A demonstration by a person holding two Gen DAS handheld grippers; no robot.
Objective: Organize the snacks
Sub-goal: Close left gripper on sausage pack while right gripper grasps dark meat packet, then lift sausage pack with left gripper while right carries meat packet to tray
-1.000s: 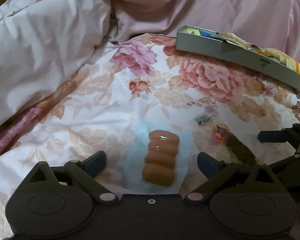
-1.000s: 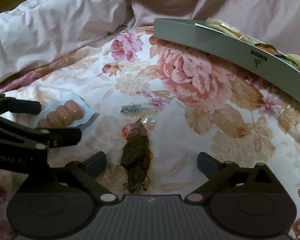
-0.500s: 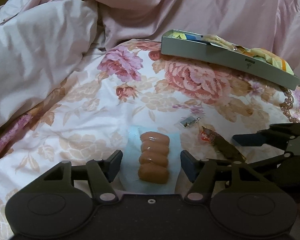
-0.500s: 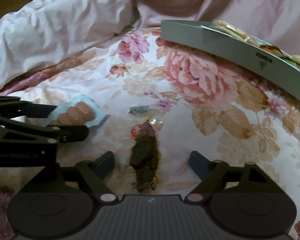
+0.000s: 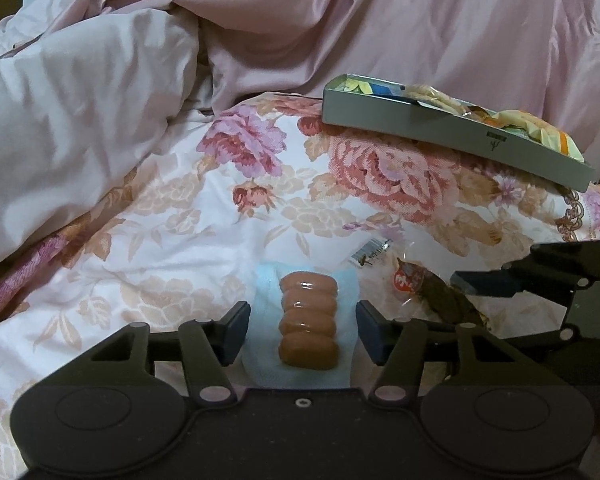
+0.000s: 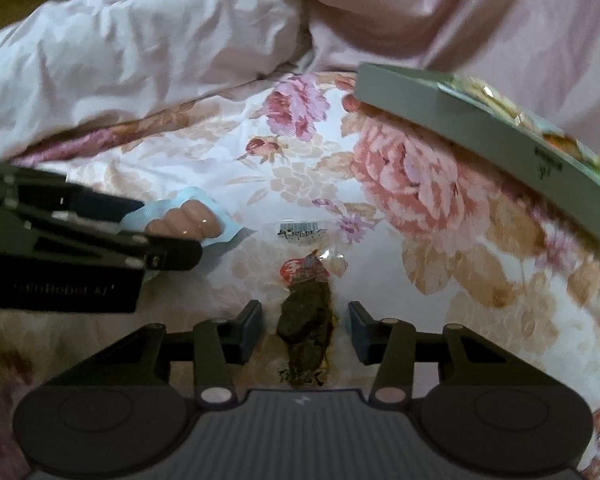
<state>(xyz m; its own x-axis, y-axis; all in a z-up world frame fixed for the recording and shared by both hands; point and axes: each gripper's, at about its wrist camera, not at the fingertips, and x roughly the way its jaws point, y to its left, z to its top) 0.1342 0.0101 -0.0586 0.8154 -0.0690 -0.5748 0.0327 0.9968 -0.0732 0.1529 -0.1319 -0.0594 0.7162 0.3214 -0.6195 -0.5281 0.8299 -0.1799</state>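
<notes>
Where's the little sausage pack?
In the left wrist view, the sausage pack lies on the flowery bedspread between the left gripper's open fingers, left of the dark snack.

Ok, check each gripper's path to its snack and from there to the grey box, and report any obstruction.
Nothing visible blocks either. The sausage pack lies between the open left gripper's fingers, the dark snack packet between the open right gripper's. Only floral bedding and a small clear wrapper lie before the grey box.

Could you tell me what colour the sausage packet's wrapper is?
Light blue wrapper, clearest in the left wrist view.
</notes>
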